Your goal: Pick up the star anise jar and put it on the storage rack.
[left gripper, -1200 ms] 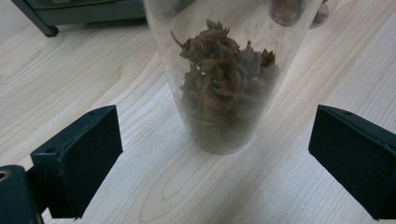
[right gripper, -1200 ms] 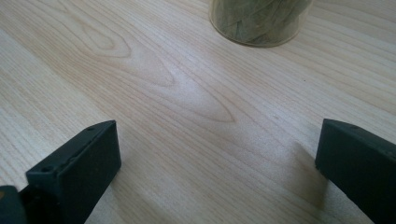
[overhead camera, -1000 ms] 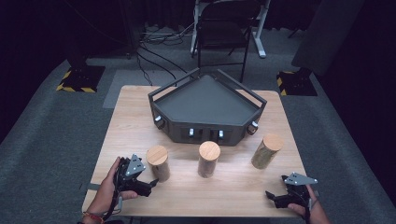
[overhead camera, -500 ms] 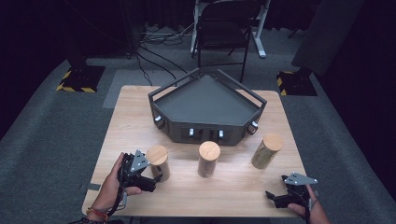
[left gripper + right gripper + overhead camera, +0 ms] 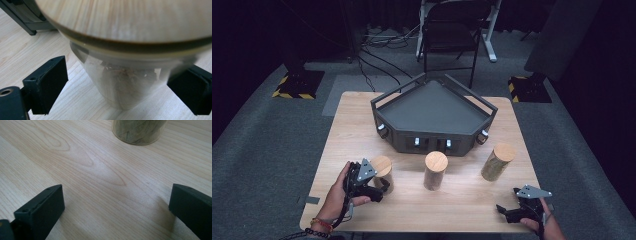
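Three clear jars with round wooden lids stand in a row on the wooden table (image 5: 352, 125). My left gripper (image 5: 382, 186) is open around the left jar (image 5: 381, 166). In the left gripper view the jar (image 5: 120, 85) stands between the two black pads (image 5: 47, 85), with a small gap on the left side. Its lid (image 5: 125, 20) looms close above. My right gripper (image 5: 504, 210) rests open near the table's front right edge. In the right gripper view my right gripper (image 5: 117, 207) holds nothing, and the right jar (image 5: 138, 131) stands ahead of it.
The middle jar (image 5: 435, 170) and the right jar (image 5: 497, 162) stand in front of a dark five-sided tray (image 5: 432, 137) at the table's back centre. A chair (image 5: 449, 35) and cables lie on the floor beyond the table.
My left gripper has moved right, up to the left jar, so its jaws now flank the jar. The right gripper has stayed in place.
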`<control>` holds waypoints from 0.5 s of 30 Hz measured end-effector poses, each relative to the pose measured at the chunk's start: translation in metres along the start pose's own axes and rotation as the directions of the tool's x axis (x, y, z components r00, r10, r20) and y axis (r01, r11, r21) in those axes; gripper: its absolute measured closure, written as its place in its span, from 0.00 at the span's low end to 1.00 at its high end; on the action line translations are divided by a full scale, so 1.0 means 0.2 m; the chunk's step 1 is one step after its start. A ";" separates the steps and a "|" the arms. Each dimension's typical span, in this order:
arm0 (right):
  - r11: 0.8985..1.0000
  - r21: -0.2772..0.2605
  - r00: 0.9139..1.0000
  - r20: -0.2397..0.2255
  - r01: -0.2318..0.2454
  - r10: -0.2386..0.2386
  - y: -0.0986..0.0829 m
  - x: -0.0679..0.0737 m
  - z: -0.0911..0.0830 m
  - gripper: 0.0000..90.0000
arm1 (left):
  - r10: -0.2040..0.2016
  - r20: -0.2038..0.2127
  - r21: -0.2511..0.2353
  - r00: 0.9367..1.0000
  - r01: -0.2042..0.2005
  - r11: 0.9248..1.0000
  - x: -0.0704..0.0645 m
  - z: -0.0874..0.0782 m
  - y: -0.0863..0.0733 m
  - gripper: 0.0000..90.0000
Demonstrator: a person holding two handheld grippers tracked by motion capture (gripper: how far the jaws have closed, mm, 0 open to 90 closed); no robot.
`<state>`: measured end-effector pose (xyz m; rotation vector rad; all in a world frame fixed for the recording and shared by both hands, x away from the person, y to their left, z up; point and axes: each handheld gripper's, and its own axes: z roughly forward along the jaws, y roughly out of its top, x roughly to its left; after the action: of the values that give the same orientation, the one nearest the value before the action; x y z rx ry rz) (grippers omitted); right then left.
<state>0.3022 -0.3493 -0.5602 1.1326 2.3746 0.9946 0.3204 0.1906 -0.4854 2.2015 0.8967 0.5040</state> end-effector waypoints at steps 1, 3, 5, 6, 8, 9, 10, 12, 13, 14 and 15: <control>1.000 0.000 1.000 0.000 0.000 0.000 0.00 0.00 0.00 0.00 | -0.001 0.006 0.001 1.000 0.001 1.000 0.00 0.00 0.00 0.08; 1.000 0.000 1.000 0.000 0.000 0.000 0.00 0.00 0.00 0.00 | -0.002 0.010 0.004 1.000 0.002 1.000 0.00 0.01 0.00 0.09; 1.000 0.000 1.000 0.000 0.000 0.000 0.00 0.00 0.00 0.00 | -0.012 0.029 0.003 1.000 0.012 1.000 0.01 0.02 0.01 0.09; 1.000 0.000 1.000 -0.001 0.000 0.000 0.00 0.00 0.00 0.00 | -0.009 0.033 0.003 0.999 0.009 1.000 0.02 0.02 0.01 0.09; 1.000 0.000 1.000 0.000 0.000 0.000 0.00 0.00 0.00 0.00 | -0.007 0.036 0.004 0.999 0.006 1.000 0.01 0.03 0.01 0.10; 1.000 0.000 1.000 -0.001 0.000 0.000 0.00 0.00 0.00 0.00 | 0.002 0.043 0.005 0.999 -0.002 1.000 0.01 0.03 0.01 0.12; 1.000 0.000 1.000 0.000 0.001 -0.001 0.00 0.00 0.00 0.00 | 0.002 0.043 0.005 0.999 -0.002 1.000 0.01 0.03 0.01 0.13; 1.000 0.000 1.000 -0.001 0.000 0.000 0.00 0.00 0.00 0.00 | 0.005 0.067 0.013 0.998 -0.006 1.000 0.01 0.05 0.01 0.16; 1.000 0.000 1.000 -0.001 0.001 -0.001 0.00 0.00 0.00 0.00 | 0.013 0.074 0.022 0.997 -0.015 1.000 0.01 0.05 0.01 0.17; 1.000 0.000 1.000 -0.001 0.001 -0.001 0.00 0.00 0.00 0.00 | 0.013 0.074 0.022 0.997 -0.015 1.000 0.01 0.05 0.01 0.18; 1.000 0.000 1.000 -0.001 0.000 0.000 0.00 0.00 0.00 0.00 | 0.027 0.083 0.025 0.996 -0.029 0.999 0.01 0.06 0.01 0.19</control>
<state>0.3023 -0.3493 -0.5602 1.1320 2.3750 0.9951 0.3298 0.1852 -0.4922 2.2443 0.8344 0.4137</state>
